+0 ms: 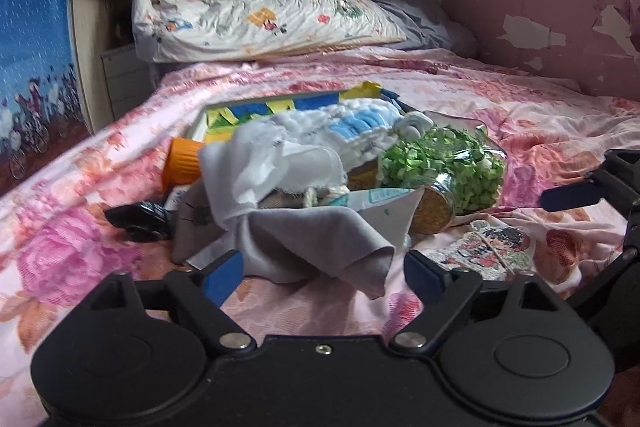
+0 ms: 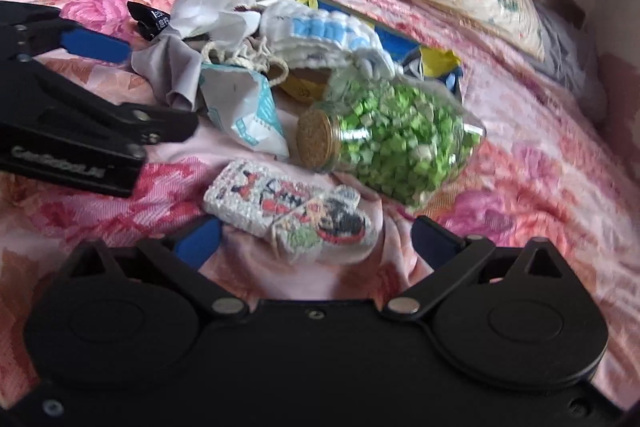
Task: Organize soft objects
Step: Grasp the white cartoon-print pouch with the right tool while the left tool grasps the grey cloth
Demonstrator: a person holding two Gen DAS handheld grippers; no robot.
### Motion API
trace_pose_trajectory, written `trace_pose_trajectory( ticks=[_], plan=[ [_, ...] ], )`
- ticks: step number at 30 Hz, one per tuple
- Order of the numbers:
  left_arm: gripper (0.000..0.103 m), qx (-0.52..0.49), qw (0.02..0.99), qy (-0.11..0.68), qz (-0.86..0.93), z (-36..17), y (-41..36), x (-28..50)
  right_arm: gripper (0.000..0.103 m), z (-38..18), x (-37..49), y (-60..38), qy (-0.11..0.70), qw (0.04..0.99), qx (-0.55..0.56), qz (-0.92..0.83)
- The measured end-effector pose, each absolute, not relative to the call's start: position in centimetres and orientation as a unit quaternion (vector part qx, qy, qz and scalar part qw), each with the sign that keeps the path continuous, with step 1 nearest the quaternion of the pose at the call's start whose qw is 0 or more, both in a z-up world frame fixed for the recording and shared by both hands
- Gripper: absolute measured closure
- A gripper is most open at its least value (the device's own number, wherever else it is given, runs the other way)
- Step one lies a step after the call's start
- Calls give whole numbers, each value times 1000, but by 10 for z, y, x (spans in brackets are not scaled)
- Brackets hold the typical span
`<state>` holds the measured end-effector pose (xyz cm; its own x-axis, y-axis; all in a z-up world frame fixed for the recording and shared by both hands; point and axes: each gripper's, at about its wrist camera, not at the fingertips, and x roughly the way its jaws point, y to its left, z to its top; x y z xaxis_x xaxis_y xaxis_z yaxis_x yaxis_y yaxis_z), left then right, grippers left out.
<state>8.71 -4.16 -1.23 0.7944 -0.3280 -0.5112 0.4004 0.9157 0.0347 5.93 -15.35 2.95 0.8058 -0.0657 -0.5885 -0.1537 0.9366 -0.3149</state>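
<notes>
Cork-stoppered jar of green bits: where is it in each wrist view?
Left wrist: jar right of centre, on its side, cork towards the camera, behind the grey cloth.
Right wrist: jar at centre, just beyond the cross-stitch pouch.
Shared landmark: white-and-blue knitted piece behind the jar.

Grey cloth (image 1: 320,243): crumpled on floral bedspread (image 1: 520,115), between the spread blue fingers (image 1: 222,277) of left gripper (image 1: 324,277). Behind cloth: white knitted piece (image 1: 352,131). Right of cloth: cork-stoppered jar (image 1: 448,171) of green bits.

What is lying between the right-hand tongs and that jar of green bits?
A small cross-stitched pouch lies on the bedspread between the right tongs and the jar, seen in the right wrist view.
</notes>
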Motion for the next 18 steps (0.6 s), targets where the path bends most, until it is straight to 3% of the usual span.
trace_pose_trajectory(
  ticks=[4, 8, 16, 18],
  plan=[
    [32, 58, 944, 263, -193, -14, -42, 89, 26, 29, 64, -145, 299, 935, -188, 29],
    [57, 49, 943, 268, -193, -16, -42, 90, 44, 27, 65, -136, 282, 935, -213, 33],
    [88, 18, 940, 279, -195, -18, -37, 94, 64, 19, 73, -119, 262, 926, -269, 34],
    [96, 13, 940, 278, -198, -17, -37, 94, 77, 18, 73, -116, 262, 924, -276, 35]
  ],
)
